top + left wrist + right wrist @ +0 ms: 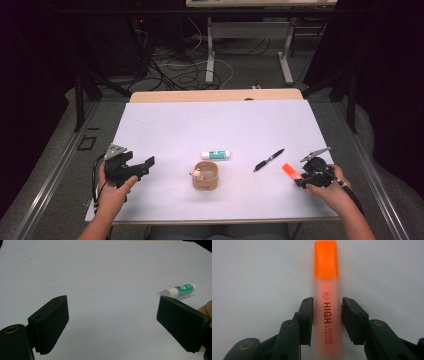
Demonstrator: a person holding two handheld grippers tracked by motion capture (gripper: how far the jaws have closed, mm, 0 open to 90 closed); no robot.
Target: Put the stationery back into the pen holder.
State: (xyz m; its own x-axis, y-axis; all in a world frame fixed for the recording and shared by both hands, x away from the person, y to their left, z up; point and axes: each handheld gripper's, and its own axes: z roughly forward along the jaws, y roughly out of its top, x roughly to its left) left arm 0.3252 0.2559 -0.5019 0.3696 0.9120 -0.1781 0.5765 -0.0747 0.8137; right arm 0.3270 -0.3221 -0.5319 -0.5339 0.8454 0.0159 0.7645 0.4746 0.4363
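Your right gripper has its jaws clamped on the orange highlighter, which lies on the white surface at the right, near the black pen; your left gripper rests at the left, jaws spread wide with nothing between them; the glue stick lies well ahead of it

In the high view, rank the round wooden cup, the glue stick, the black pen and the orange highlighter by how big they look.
1. Round wooden cup, clearly the bulkiest.
2. Black pen, the longest, but thin.
3. Glue stick, a little shorter, thicker.
Orange highlighter: not ranked; its rear end is hidden between the right gripper's jaws, so only part shows.
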